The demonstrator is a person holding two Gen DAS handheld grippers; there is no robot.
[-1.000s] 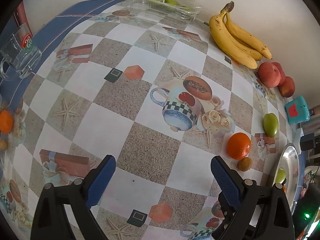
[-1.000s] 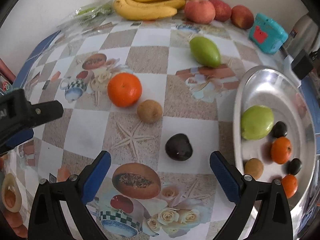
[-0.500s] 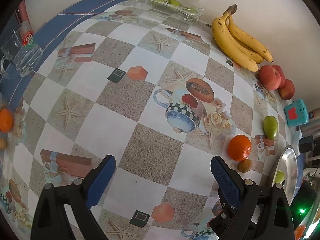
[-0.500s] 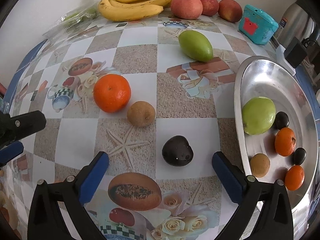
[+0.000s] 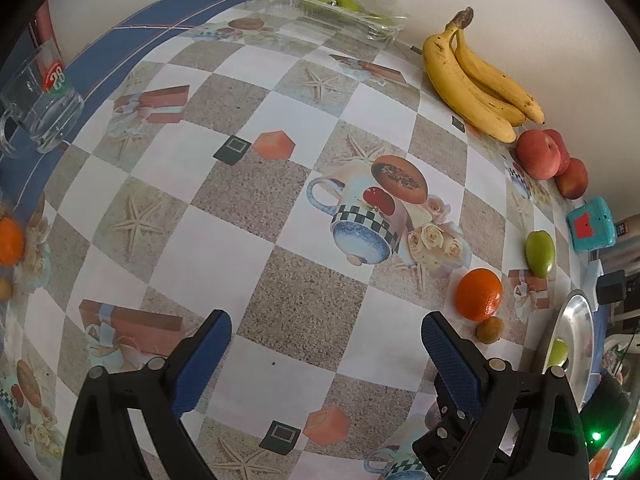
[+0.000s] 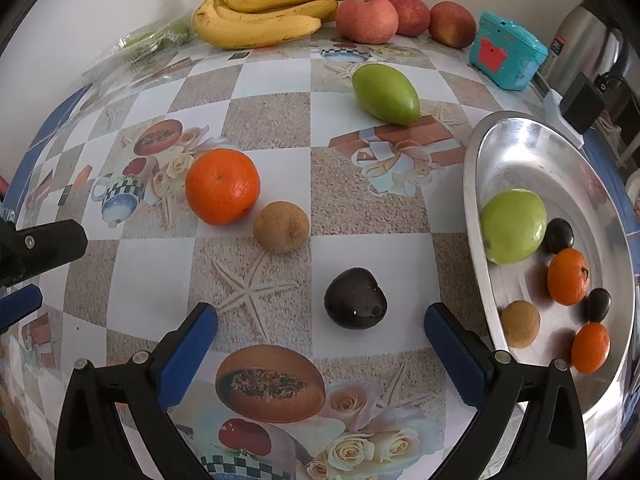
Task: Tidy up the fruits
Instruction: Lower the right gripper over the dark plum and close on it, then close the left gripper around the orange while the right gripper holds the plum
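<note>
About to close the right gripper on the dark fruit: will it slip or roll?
The dark fruit looks glossy, so it may slip between the pads. Its rounded shape on the flat tablecloth suggests it could roll if nudged. It seems small and probably light.

Both wrist views look steeply down, sharing the orange [image 5: 479, 294] [image 6: 222, 186], perhaps equally near.

Both the left claw [image 5: 326, 338] and right claw [image 6: 320, 330] hang wide apart, apparently empty, above the table
</note>
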